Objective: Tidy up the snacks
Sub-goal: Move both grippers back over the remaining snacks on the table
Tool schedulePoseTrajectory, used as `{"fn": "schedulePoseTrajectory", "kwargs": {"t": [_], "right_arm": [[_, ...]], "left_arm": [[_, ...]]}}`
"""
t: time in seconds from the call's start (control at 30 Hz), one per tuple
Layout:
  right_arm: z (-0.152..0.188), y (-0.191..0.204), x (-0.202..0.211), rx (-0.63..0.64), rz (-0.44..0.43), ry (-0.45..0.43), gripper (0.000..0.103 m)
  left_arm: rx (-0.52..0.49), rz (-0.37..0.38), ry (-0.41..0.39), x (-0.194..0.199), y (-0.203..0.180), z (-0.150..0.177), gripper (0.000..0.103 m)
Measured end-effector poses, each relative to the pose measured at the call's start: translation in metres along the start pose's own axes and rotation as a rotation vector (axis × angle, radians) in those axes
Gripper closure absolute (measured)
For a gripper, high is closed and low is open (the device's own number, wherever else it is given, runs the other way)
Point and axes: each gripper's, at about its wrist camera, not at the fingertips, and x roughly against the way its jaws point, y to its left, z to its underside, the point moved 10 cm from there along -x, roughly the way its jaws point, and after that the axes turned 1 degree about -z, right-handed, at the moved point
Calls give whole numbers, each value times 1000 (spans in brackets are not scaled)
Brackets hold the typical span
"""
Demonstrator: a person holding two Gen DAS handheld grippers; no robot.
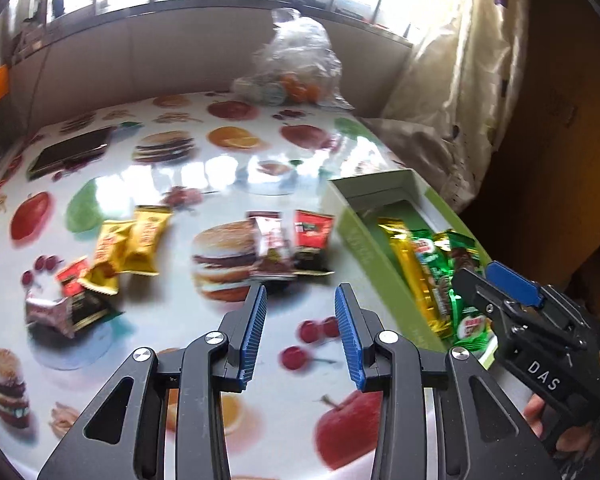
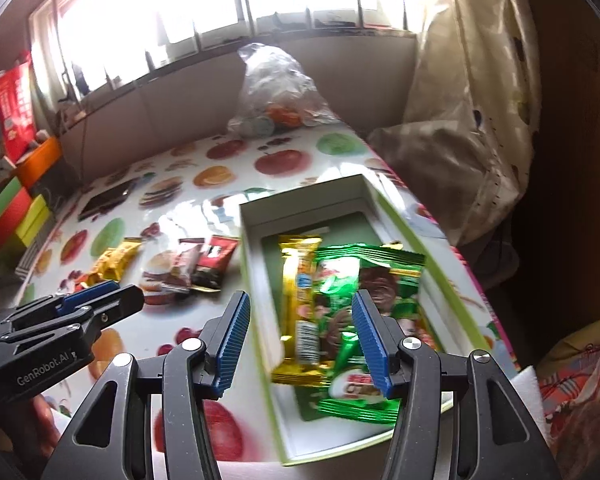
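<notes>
Left hand-held gripper (image 1: 301,294) tilts down over the fruit-print desk (image 1: 172,176), jaws partly apart, nothing btwn them. Right hand-held gripper (image 2: 300,304) tilts down over the shallow green cardboard box (image 2: 260,320) at desk's right edge, jaws wide, empty. Gold & green foil snack packs (image 2: 340,312) lie inside. Loose yellow & red snack packs (image 1: 140,240) at 10 o'clock of left hand-held gripper; bare desk beyond.

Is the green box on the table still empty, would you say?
No, the green box already holds a gold packet and green packets.
</notes>
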Motion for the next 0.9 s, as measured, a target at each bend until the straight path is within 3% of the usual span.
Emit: {"fn": "schedulePoseTrajectory", "kwargs": {"t": [0.9], "right_arm": [[-5,100,-63,121,-131,76,50]], "left_arm": [[193,-164,-17,16,146,20,66]]}}
